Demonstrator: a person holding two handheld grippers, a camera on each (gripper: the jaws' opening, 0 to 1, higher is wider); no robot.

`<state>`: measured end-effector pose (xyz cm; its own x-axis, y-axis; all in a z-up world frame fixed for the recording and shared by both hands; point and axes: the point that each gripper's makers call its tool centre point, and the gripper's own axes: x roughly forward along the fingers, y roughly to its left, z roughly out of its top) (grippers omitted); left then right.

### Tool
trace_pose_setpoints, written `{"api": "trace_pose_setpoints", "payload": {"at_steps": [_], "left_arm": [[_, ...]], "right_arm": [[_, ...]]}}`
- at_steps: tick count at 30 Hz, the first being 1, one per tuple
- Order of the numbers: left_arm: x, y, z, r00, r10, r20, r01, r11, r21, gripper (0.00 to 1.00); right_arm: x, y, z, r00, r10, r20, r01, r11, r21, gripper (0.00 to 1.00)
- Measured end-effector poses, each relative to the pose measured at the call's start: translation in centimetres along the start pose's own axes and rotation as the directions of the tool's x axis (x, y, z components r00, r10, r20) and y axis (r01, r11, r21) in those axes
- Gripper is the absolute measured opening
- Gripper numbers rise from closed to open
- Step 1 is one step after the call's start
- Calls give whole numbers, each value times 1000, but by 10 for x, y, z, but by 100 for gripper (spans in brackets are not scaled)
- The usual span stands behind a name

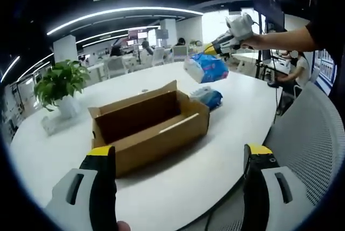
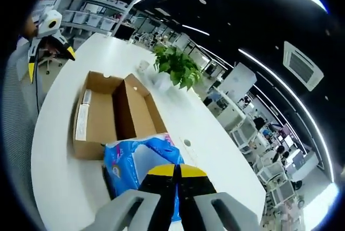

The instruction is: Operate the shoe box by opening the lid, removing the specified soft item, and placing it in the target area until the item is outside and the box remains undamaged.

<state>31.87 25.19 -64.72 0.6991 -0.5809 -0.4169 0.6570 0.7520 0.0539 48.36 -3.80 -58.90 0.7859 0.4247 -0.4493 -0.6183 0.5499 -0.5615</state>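
The brown cardboard shoe box (image 1: 145,126) stands open on the white table (image 1: 232,107), its lid flap upright at the far side. My left gripper (image 1: 180,158) is open in front of the box, near the table edge, with nothing between its fingers. Above and beyond the box's right end, my right gripper (image 1: 226,41) holds a blue and white soft packet (image 1: 206,68) in the air. In the right gripper view the jaws (image 2: 176,172) are shut on that packet (image 2: 137,158), above the box (image 2: 108,115). The left gripper (image 2: 51,58) shows beyond the box.
A second blue packet (image 1: 207,97) lies on the table against the box's right end. A potted plant (image 1: 59,82) stands at the far left, with a small cup (image 2: 143,66) near it. A grey mesh chair (image 1: 310,134) is at the table's right edge.
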Motion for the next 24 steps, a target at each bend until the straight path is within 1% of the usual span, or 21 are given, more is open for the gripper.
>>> {"api": "trace_pose_setpoints", "payload": {"at_steps": [3, 6, 16, 24], "left_arm": [[0, 0, -1, 1000, 1, -2, -1, 1000, 3, 99], [0, 0, -1, 1000, 2, -6, -2, 1000, 5, 99], [1, -2, -2, 1000, -5, -15, 5, 1000, 9, 99], [2, -2, -3, 1000, -9, -17, 9, 1000, 10, 99]], "right_arm": [[-6, -3, -15, 1000, -11, -24, 12, 1000, 8, 0], [-11, -6, -26, 999, -19, -42, 20, 1000, 12, 0], [-29, -11, -51, 994, -49, -93, 51, 998, 25, 0], [-38, -14, -69, 990, -65, -128, 70, 997, 41, 0]]}}
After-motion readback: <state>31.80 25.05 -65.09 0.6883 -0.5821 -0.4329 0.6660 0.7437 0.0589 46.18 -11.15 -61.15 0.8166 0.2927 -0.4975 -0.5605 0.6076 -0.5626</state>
